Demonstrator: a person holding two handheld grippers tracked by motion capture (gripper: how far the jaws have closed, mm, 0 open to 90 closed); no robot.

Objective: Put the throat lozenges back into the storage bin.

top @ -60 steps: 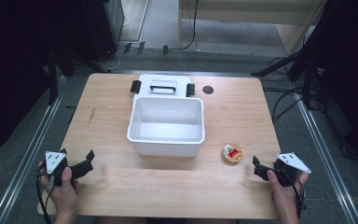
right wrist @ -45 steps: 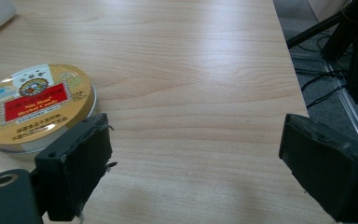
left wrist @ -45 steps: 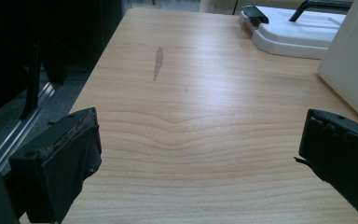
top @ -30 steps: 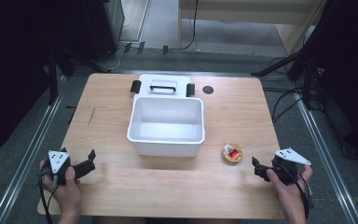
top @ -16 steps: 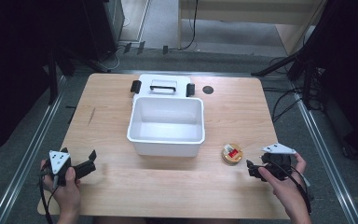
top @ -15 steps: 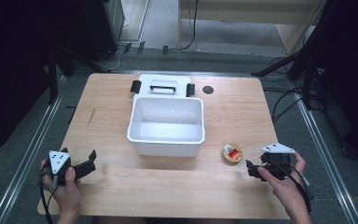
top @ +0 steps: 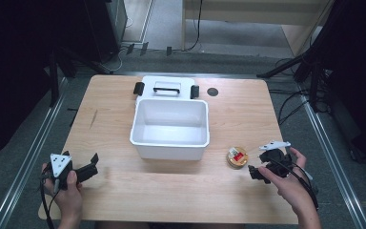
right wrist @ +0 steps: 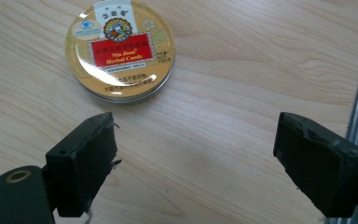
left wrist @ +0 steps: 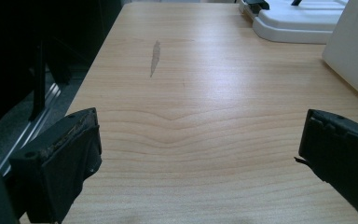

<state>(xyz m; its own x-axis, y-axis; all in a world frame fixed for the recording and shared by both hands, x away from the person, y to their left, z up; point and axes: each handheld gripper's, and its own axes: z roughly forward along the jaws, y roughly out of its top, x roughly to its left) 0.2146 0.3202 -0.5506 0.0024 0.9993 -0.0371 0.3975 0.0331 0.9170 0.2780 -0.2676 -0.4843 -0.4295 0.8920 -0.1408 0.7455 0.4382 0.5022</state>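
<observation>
The right gripper, jaws spread wide, hovers just short of the tin, lined up to straddle it. The tin lies flat on the surface right of the bin. Left of the bin, the left gripper idles, jaws released.

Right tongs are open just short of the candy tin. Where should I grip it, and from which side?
Grip the round candy tin across its rim, the open right tongs dropping from above to straddle it. It lies flat, lid up, on the table, so its low side wall is likely the only edge to pinch.
</observation>
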